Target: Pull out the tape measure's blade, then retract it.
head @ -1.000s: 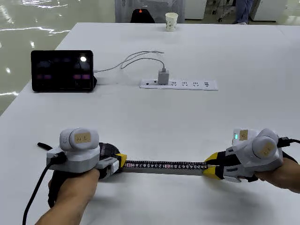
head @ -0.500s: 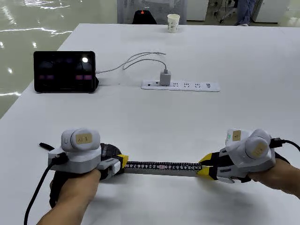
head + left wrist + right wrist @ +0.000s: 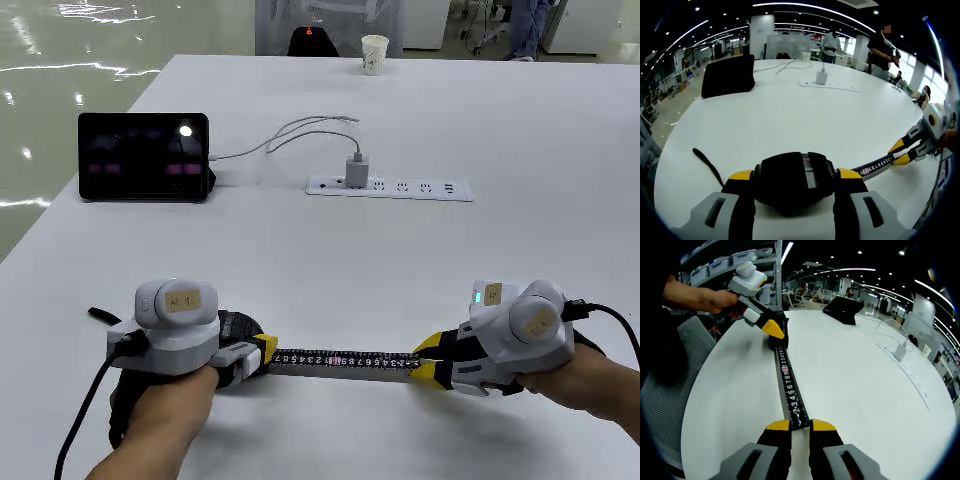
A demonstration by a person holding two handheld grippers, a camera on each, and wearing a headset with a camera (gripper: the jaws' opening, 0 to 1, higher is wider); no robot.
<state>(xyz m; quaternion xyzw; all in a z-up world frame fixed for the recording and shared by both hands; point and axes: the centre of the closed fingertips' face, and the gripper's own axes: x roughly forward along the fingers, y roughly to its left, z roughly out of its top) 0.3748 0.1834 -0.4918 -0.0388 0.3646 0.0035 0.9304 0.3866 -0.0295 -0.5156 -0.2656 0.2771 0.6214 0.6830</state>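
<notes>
Hard to see much of the black round tape measure case (image 3: 240, 332) from the head view: mostly tucked behind the left gripper (image 3: 257, 352) and the left hand (image 3: 175, 400). Easier to see from the left gripper view, clamped tight between the left jaws and sitting on the white bench (image 3: 400, 260). Cannot see the very tip of the dark blade with white numbers (image 3: 345, 358): pinched and covered by the closed jaws of the right gripper (image 3: 428, 360). Too small to read those numbers from the head view. Runs straight and low from the case to the right jaws; cannot tell whether touching the bench.

Shows less blade than a second ago, with the right gripper closer to the case. Keeps the same tight hold on the case at the left and the same pinch on the blade tip at the right.
</notes>
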